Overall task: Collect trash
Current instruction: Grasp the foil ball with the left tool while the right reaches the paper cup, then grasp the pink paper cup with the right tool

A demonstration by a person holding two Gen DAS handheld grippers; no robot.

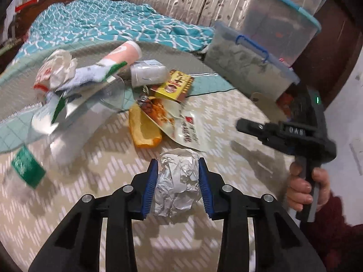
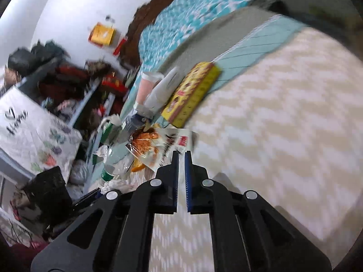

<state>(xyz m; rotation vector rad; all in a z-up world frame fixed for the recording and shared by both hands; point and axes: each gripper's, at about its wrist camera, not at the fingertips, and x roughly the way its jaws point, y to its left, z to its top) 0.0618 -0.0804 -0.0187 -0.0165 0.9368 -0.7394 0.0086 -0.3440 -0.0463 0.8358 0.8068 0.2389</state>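
Note:
My left gripper (image 1: 178,165) is shut on a crumpled white paper ball (image 1: 175,181) just above the patterned bedspread (image 1: 204,117). Ahead lies a trash pile: a printed snack pouch (image 1: 179,122), an orange wrapper (image 1: 144,129), a yellow box (image 1: 173,86), a pink paper cup (image 1: 123,53), a clear plastic bottle with green label (image 1: 25,167) and crumpled wrappers (image 1: 56,68). My right gripper (image 2: 181,155) is shut and empty, its tips close to the snack pouch (image 2: 158,147). The yellow box (image 2: 192,93) and the cup (image 2: 147,83) show there too. The right gripper body (image 1: 292,133) shows at right in the left view.
Stacked clear storage bins (image 1: 261,52) stand at the back right of the bed. A teal patterned blanket (image 1: 102,25) is bunched at the back. In the right wrist view, a cluttered shelf and bags (image 2: 56,90) lie beside the bed on the left.

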